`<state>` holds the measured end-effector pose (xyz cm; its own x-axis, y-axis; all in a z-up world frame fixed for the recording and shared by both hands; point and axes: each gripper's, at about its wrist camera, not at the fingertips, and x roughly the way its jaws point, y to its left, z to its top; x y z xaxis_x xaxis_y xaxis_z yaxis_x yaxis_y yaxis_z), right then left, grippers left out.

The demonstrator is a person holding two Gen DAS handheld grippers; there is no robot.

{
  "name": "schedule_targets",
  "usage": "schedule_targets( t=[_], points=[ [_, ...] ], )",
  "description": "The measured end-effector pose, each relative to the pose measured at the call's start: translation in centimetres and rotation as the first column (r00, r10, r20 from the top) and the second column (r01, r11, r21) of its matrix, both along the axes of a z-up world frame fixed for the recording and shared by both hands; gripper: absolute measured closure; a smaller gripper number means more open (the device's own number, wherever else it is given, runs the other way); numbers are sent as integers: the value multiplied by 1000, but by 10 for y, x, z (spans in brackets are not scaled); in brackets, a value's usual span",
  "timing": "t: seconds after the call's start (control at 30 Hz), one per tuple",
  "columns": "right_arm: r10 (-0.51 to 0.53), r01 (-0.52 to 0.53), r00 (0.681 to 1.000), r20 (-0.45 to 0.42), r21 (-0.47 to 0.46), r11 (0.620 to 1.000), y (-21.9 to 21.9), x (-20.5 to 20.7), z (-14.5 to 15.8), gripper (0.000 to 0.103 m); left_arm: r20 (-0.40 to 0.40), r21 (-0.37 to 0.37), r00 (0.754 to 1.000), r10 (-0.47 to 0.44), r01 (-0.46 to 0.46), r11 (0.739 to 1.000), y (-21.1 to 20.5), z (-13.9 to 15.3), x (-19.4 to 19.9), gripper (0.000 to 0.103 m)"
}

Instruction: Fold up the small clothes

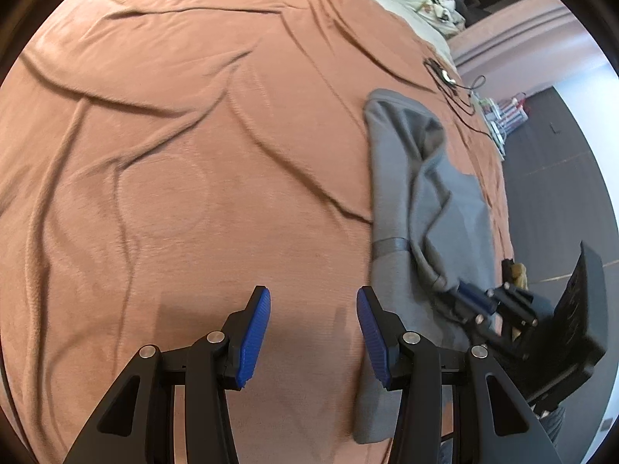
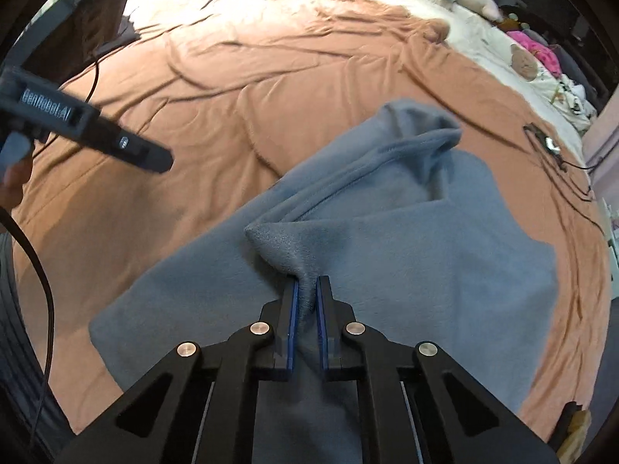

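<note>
The grey garment (image 2: 406,239) lies on the brown blanket (image 2: 240,123) that covers the bed, close to the blanket's near edge and toward its right side as the right wrist camera sees it. It is a soft fleece piece, partly folded over itself, with one rumpled end (image 2: 421,123) pointing toward the far side of the bed and a broad flat part spreading toward the near edge.

The right gripper (image 2: 305,290) has its blue pads (image 2: 294,305) clamped on a raised pinch of the grey cloth, which stands up in a small peak just ahead of the fingertips. In the left wrist view the same gripper (image 1: 460,297) meets the garment (image 1: 402,178) at a fold near its lower end.

The left gripper (image 1: 313,309) hangs over bare blanket (image 1: 174,154) just beside the garment's left edge, its blue pads (image 1: 253,336) spread apart with nothing between them.

A thin black cable (image 2: 557,158) lies on the blanket near its right edge, beyond the garment. At the far corner of the bed sit cream bedding (image 2: 499,42) and a pink cloth (image 2: 537,46).
</note>
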<state>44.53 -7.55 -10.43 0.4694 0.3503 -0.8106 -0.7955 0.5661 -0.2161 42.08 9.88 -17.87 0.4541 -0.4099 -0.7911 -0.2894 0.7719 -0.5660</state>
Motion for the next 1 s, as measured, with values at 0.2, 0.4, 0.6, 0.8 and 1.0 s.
schedule_targets(
  t=[0.2, 0.4, 0.6, 0.8, 1.0],
  points=[
    [-82, 82, 997, -6, 144, 986, -36, 17, 29, 99, 20, 12, 999, -43, 43, 999, -19, 7, 12, 54],
    [-207, 203, 978, -15, 257, 945, -85, 38, 49, 99, 38, 21, 997, -68, 67, 998, -31, 9, 21, 54],
    [-336, 333, 941, -50, 338, 880, -128, 59, 53, 99, 28, 24, 996, -89, 88, 996, -40, 4, 29, 54],
    [-430, 455, 890, -154, 379, 806, -156, 81, 35, 100, 11, 17, 994, -110, 109, 994, -47, -4, 33, 54],
    [-514, 568, 823, -241, 336, 752, -172, 101, 10, 100, 1, 15, 992, -123, 123, 992, -53, -10, 32, 54]
  ],
)
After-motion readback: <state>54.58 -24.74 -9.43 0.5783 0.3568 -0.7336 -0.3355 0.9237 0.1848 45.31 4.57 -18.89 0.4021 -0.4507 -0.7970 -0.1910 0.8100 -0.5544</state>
